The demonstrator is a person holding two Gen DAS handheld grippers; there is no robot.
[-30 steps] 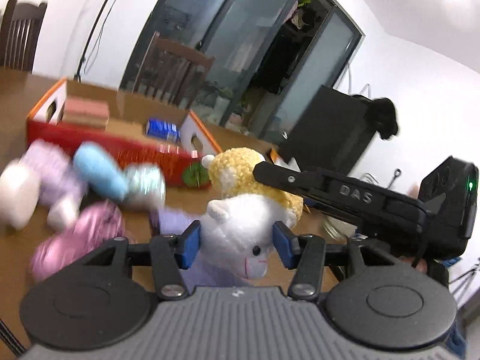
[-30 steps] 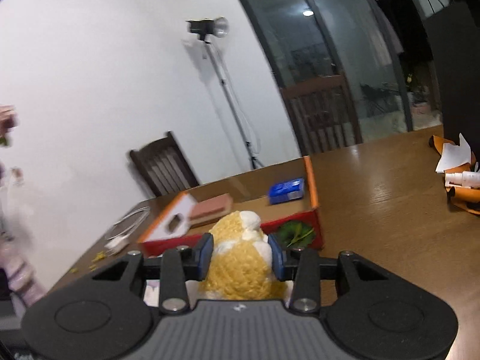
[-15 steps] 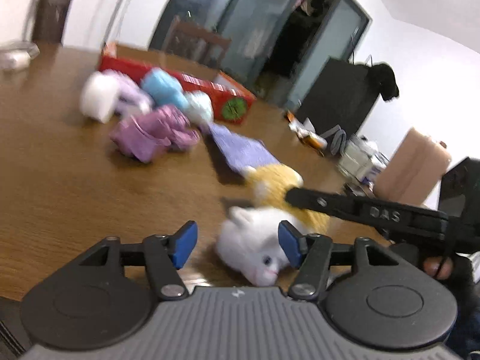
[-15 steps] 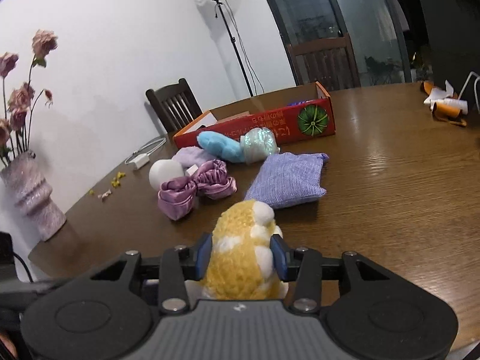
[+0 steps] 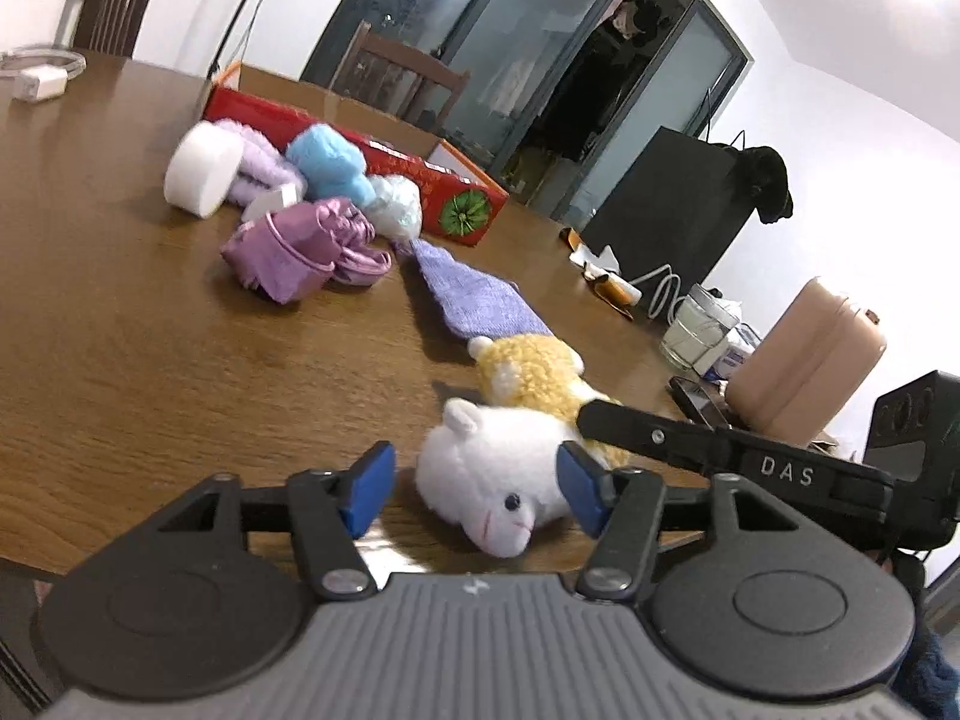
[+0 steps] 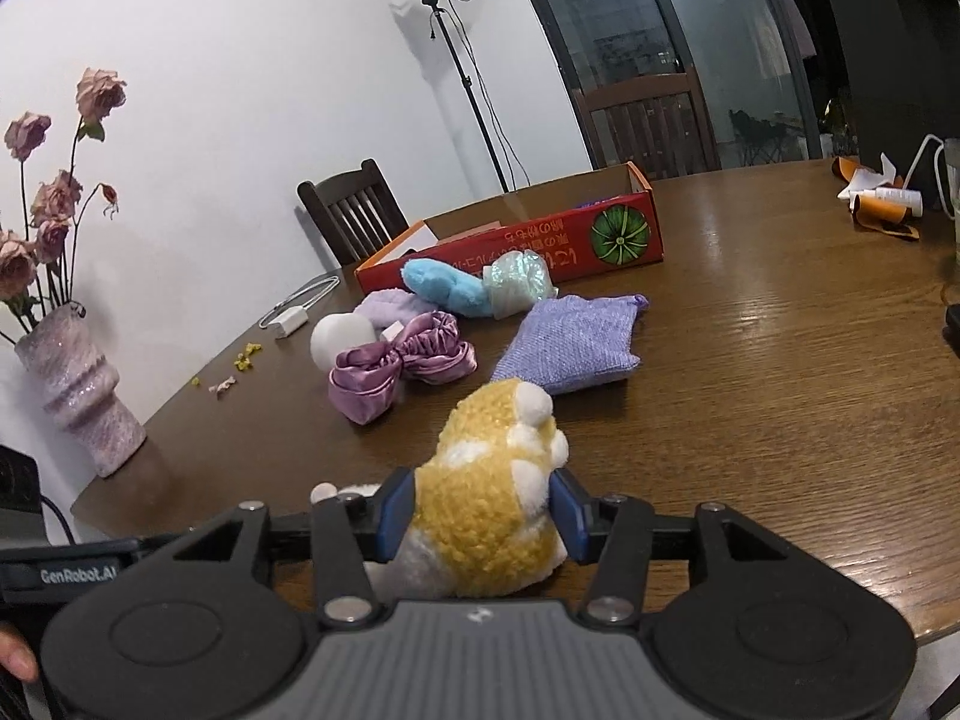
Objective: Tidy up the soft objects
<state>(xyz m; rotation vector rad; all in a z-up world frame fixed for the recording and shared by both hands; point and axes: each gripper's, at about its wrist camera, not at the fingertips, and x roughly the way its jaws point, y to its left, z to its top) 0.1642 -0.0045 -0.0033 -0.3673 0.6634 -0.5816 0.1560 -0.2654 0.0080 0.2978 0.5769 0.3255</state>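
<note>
Low in both frames, my right gripper [image 6: 480, 516] clamps the yellow plush [image 6: 492, 504] while my left gripper [image 5: 474, 489] gapes around the white lamb [image 5: 498, 480] (loose), which could drag if I lift.

White capitals "DAS" on the black arm of the right hand-held gripper [image 5: 591, 420], lower right of the left wrist view. "GenRobot.AI" — white lettering on the left hand-held gripper [image 6: 345, 489], lower left of the right wrist view. Red box [image 6: 540, 243] side — pale characters, inverted, unreadable.
</note>
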